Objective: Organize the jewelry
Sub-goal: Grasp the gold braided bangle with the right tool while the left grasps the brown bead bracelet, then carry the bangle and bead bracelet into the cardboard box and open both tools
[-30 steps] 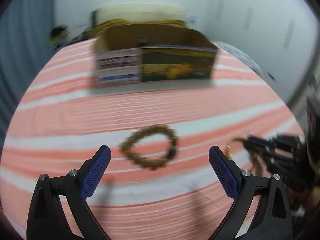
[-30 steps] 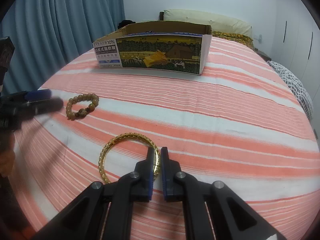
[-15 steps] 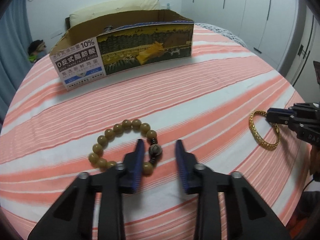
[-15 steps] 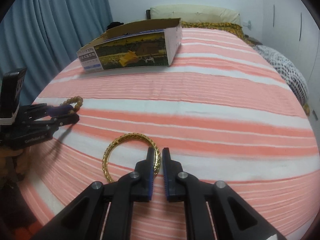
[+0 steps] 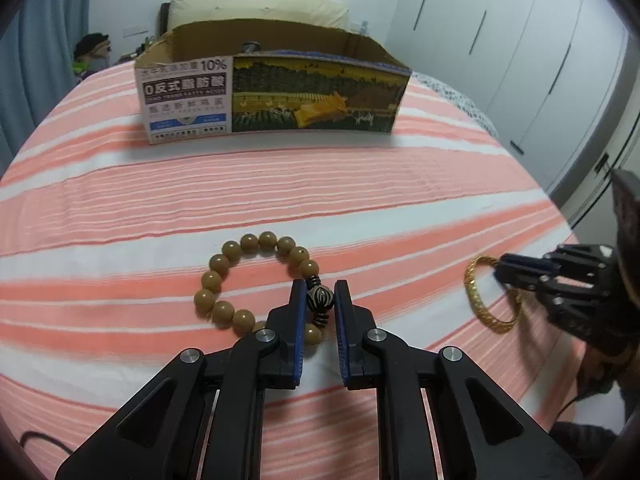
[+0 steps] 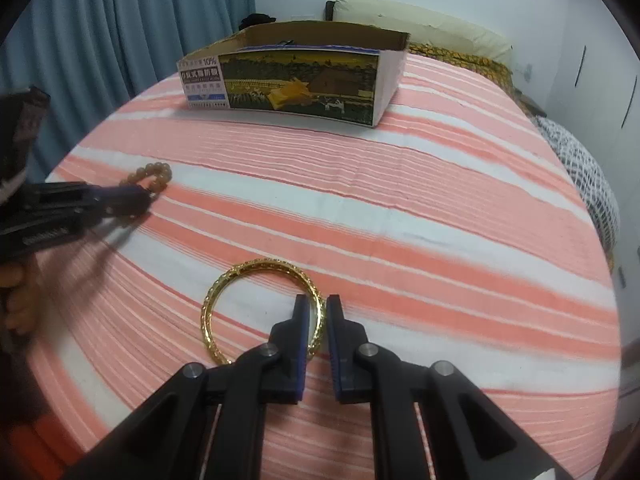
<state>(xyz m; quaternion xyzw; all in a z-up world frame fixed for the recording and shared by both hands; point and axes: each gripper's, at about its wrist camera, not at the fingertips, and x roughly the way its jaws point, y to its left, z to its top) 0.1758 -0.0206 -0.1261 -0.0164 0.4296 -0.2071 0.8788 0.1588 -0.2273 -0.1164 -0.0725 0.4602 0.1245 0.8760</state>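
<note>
Your left claw (image 5: 320, 300) is pinching the bracelet (image 5: 256, 280) by its one dark, striped bead, which sits squeezed between the two blue pads. The rest of the bracelet is a loop of round, smooth, tan-brown beads lying flat on the bed (image 5: 360, 184), curving out ahead and to the left of the claw tips. Small dark spacer discs flank the striped bead on either side.

Your right claw (image 6: 318, 312) is pressed together on the bangle (image 6: 256, 268), gripping its right-hand rim between the pads. The bangle is a rigid gold ring with a textured, patterned surface, and it rests on the bed with most of its circle to the left of the claw and ahead of it.

From the left wrist view, the bangle (image 5: 476, 292) and right claw (image 5: 508, 270) sit well off to the right. From the right wrist view, the bracelet (image 6: 154, 174) and left claw (image 6: 140, 200) are far to the left.

The box (image 5: 312, 96), open-topped cardboard with a printed farm scene and a label panel, stands straight ahead of both claws, well apart from them.
</note>
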